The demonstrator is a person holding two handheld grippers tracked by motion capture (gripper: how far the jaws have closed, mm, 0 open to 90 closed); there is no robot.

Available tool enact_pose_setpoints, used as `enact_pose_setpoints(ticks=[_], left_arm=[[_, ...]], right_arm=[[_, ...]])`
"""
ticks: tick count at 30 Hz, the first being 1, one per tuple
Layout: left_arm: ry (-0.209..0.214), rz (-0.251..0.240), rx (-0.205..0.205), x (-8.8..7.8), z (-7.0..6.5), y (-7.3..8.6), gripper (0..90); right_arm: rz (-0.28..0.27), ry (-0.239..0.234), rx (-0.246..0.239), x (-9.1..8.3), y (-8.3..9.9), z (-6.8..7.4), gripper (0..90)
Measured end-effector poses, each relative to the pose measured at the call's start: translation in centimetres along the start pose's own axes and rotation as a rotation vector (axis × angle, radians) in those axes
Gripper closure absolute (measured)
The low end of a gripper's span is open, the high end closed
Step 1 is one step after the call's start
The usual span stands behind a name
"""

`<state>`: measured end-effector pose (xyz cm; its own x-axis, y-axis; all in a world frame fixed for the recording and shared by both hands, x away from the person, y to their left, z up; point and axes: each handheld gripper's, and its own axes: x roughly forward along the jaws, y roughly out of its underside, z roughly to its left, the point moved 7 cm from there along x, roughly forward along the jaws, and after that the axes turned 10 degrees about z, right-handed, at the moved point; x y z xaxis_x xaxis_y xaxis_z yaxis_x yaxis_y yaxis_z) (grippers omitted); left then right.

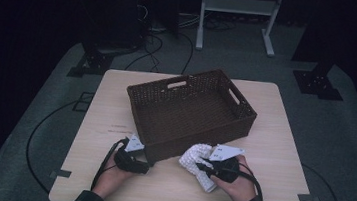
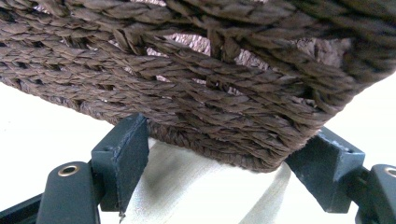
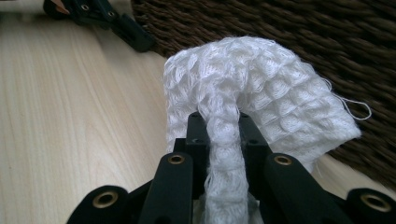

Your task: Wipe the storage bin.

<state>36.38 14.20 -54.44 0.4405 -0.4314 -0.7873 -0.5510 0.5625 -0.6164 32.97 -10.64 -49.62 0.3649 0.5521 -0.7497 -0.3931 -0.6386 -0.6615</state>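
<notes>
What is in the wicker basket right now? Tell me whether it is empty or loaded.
Empty. The high view shows the basket with a bare woven floor; the white cloth is outside, pinched in the right gripper.

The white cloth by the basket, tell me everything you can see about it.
The white cloth is a waffle-weave fabric with a frayed thread at one edge. The right gripper pinches a bunched fold of it, and the rest arches over the jaws. It sits just in front of the dark woven basket, its lower end trailing toward the wooden table.
</notes>
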Motion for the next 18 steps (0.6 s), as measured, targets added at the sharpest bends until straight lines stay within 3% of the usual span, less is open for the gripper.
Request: enact_pose_setpoints(ticks=[8,13,18], left_arm=[[-0.006,0.026,0.011,-0.7,0.0,-0.2,23.0],[0.005,-0.050,0.005,-2.3,-0.2,-0.9,26.5],[0.003,-0.079,0.008,-3.5,-0.5,-1.1,36.8]], right_arm=[[-0.005,0.048,0.053,-1.8,2.1,-1.7,77.9],[-0.009,0.079,0.103,-2.8,3.3,-2.9,77.9],[-0.018,0.111,0.138,-3.9,4.5,-4.1,77.9]])
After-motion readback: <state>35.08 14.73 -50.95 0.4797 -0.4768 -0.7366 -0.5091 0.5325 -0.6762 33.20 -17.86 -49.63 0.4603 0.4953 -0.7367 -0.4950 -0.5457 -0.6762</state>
